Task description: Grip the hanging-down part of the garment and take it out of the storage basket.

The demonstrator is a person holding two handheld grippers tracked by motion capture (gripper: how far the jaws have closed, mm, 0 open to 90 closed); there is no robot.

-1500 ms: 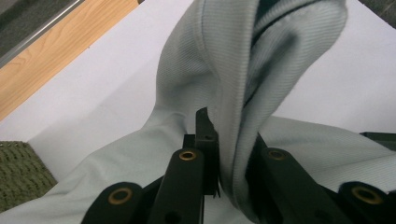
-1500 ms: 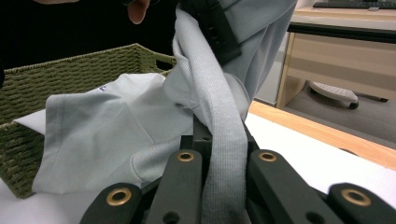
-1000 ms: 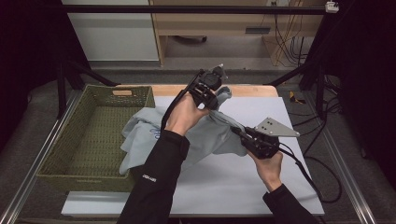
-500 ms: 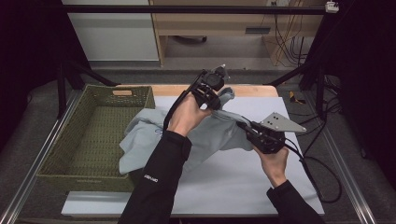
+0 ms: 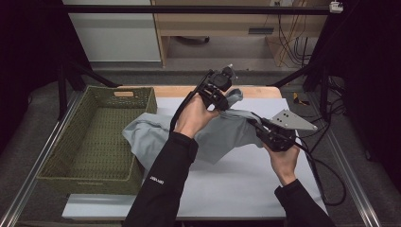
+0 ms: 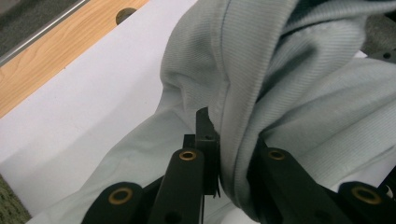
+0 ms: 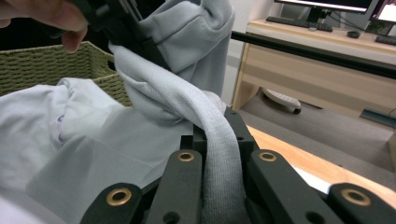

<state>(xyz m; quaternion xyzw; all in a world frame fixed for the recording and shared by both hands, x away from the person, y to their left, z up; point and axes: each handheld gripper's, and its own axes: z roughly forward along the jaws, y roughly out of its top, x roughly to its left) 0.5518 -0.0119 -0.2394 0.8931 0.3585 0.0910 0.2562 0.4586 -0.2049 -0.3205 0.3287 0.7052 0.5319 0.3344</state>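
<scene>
A pale grey-blue garment point(image 5: 189, 137) lies bunched across the white table cover point(image 5: 236, 189), one end draped over the basket's right rim. My left gripper point(image 5: 221, 100) is raised over the far middle of the table, shut on a ribbed edge of the garment point(image 6: 243, 116). My right gripper point(image 5: 251, 122) sits lower and to the right, shut on the same ribbed band point(image 7: 219, 140), which runs taut between the two grippers. In the right gripper view the left gripper point(image 7: 135, 42) and a hand appear at top left.
A woven green basket point(image 5: 71, 142) stands at the table's left with nothing in it. A wooden table edge point(image 5: 255, 91) runs along the far side. Black frame poles and cables stand right of the table; a wooden cabinet sits beyond.
Both grippers have shifted slightly right and farther across the table, lifting the garment's ribbed edge and pulling the cloth a little away from the basket.
</scene>
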